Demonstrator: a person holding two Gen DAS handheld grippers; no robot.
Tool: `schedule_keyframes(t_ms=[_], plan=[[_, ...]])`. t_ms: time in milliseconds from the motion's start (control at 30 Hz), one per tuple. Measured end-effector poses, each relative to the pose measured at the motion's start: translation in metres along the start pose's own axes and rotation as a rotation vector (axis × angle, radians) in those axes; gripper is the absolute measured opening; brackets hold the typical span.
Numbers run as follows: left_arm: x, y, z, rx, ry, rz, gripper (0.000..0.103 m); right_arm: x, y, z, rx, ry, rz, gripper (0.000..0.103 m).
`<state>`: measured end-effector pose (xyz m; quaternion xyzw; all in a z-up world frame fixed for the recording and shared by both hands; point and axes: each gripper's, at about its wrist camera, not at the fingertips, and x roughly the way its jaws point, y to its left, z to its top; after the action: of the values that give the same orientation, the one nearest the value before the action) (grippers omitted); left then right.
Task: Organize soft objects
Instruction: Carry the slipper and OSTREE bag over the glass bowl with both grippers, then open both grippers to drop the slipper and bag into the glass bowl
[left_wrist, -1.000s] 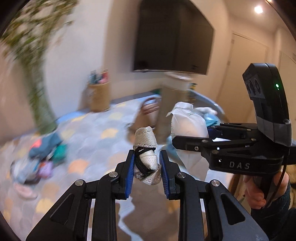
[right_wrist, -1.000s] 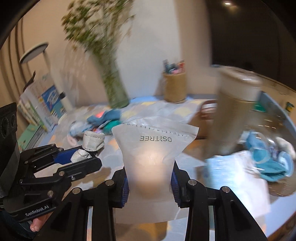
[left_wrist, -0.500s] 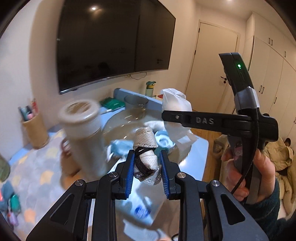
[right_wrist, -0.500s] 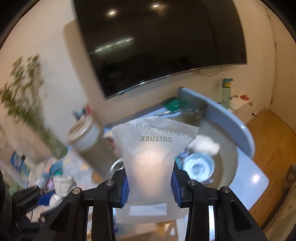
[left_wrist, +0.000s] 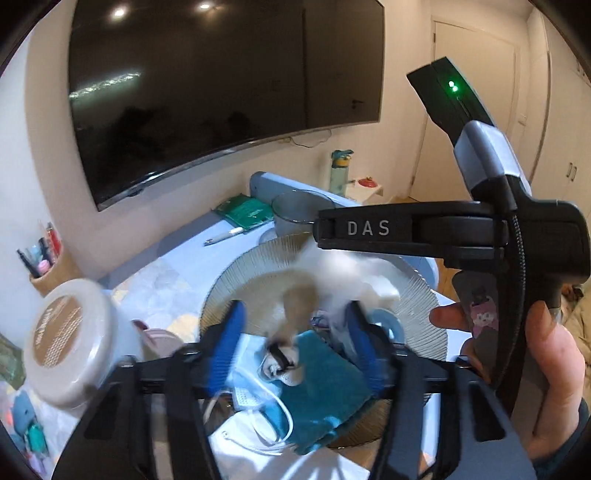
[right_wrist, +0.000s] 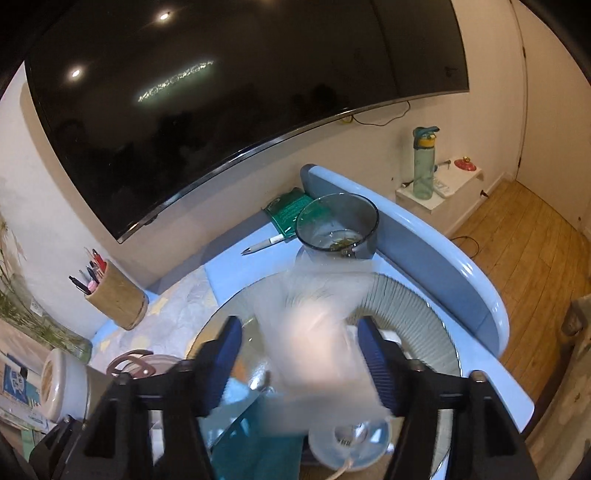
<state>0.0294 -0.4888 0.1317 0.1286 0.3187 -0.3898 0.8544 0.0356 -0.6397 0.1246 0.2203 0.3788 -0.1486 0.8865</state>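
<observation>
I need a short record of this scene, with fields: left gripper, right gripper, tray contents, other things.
left gripper: jaws opening, blurred white rolled cloth loose between them
right gripper: jaws opening, blurred translucent pouch between them, pads clear of it
tray: ribbed glass; teal cloth, face masks inside
other things: glass cup, pen holder, white-lidded jar

A pale blue table (right_wrist: 476, 291) carries a ribbed glass plate (right_wrist: 413, 314), a glass cup (right_wrist: 338, 225), a pen (right_wrist: 264, 243), a green packet (right_wrist: 288, 210) and a pen holder (right_wrist: 116, 299).
</observation>
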Motion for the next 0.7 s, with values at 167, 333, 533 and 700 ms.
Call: schedule_keyframes(t_ms=[167,333,533,700], plan=[[-0.029,-0.006,-0.007,-0.001,-0.036,-0.068,0.066,-0.022,-0.015,-0.009,0.06,-0.016,0.066,0.066],[-0.083,0.002,-0.025,0.003,-0.098,-0.15,0.072,-0.055,-0.016,-0.033,0.069,-0.037,0.101,0.067],[-0.156,0.051,-0.054,-0.056,-0.145,-0.148,0.072,-0.092,0.015,-0.07,-0.005,-0.056,0.136,0.07],[-0.226,0.12,-0.084,-0.158,-0.186,-0.034,0.072,-0.116,0.067,-0.101,-0.12,-0.077,0.208,0.076]])
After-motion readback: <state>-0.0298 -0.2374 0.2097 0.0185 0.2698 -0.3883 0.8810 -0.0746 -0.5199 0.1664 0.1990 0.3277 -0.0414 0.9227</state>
